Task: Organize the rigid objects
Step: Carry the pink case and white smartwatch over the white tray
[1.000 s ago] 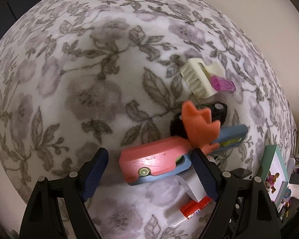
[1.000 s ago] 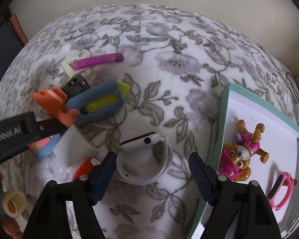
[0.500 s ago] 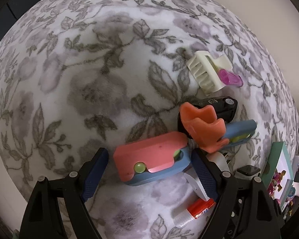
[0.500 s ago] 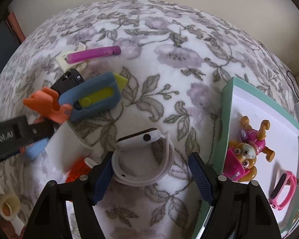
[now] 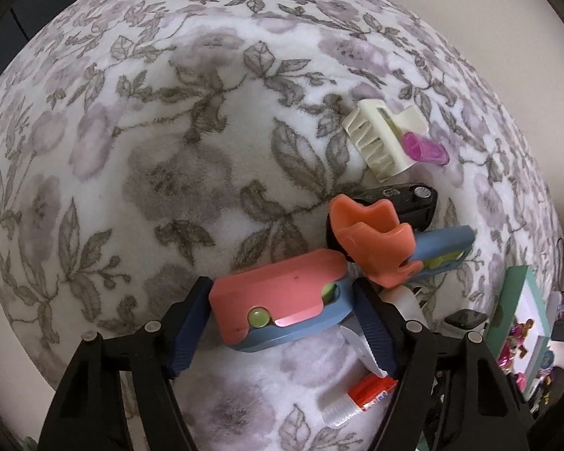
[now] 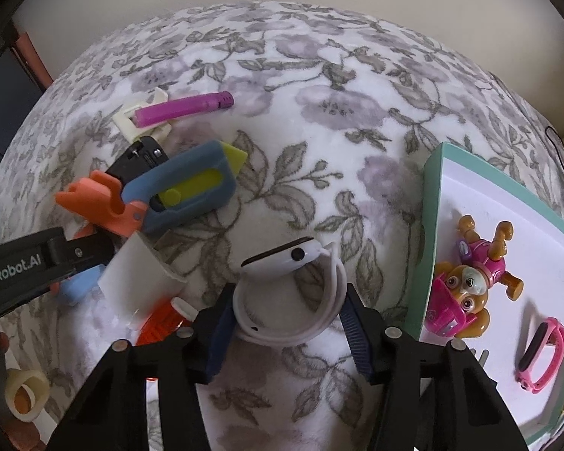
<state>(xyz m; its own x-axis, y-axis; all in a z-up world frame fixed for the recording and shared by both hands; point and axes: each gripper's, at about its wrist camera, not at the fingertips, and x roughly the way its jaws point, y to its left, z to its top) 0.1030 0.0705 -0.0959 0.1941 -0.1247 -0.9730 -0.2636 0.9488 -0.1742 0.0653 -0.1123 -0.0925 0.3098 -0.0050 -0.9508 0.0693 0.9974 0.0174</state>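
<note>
Left gripper (image 5: 280, 306) grips pink cutter (image 5: 278, 300); right gripper (image 6: 285, 323) brackets white watch (image 6: 289, 293).

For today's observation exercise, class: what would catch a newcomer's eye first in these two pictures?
The pink-and-blue toy cutter sits between the left tool's fingers on the floral blanket. The white smartwatch lies between the right tool's fingers. To its right, a pink puppy figure lies in the teal-rimmed box.

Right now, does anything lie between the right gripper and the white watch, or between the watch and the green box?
Nothing visible does. The right gripper already straddles the white watch, and only bare floral blanket separates it from the green box, whose raised wall must be cleared.
</note>
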